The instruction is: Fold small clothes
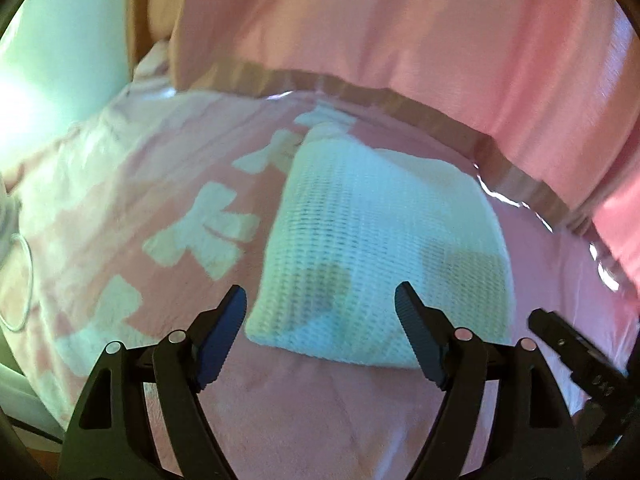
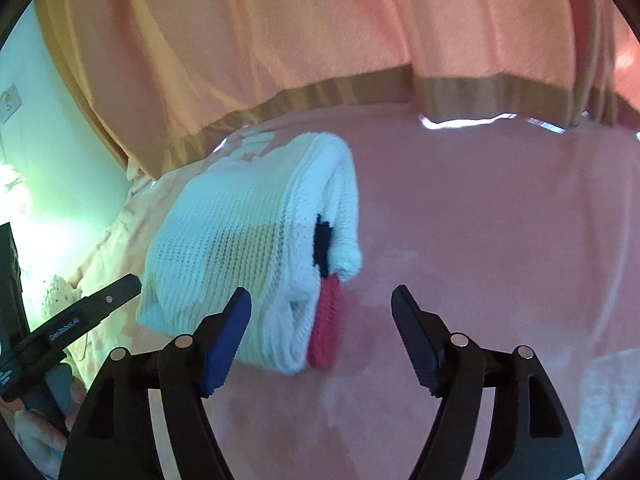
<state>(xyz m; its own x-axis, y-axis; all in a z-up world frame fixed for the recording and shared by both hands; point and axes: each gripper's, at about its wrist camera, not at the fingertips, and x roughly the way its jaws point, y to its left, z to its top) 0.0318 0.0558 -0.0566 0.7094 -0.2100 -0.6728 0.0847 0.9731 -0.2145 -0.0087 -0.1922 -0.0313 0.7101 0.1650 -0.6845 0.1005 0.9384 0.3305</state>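
A folded white knit garment (image 1: pixel 380 248) lies on the pink blanket (image 1: pixel 320 412), and my left gripper (image 1: pixel 320 300) hangs open just above its near edge, pads off the cloth. In the right wrist view the same white knit bundle (image 2: pixel 240 248) shows a red knit trim (image 2: pixel 326 320) and a dark patch (image 2: pixel 322 240) at its folded right end. My right gripper (image 2: pixel 322 304) stands open at that end; its left finger overlaps the near corner and nothing is pinched. The other gripper's finger (image 2: pixel 100 300) reaches in from the left.
White block shapes pattern the blanket (image 1: pixel 200 232) left of the garment. A pink curtain with a tan hem (image 1: pixel 400 40) hangs behind the bed. A pale wall (image 2: pixel 48 152) is at far left, with a hand (image 2: pixel 36 436) on the other tool's handle.
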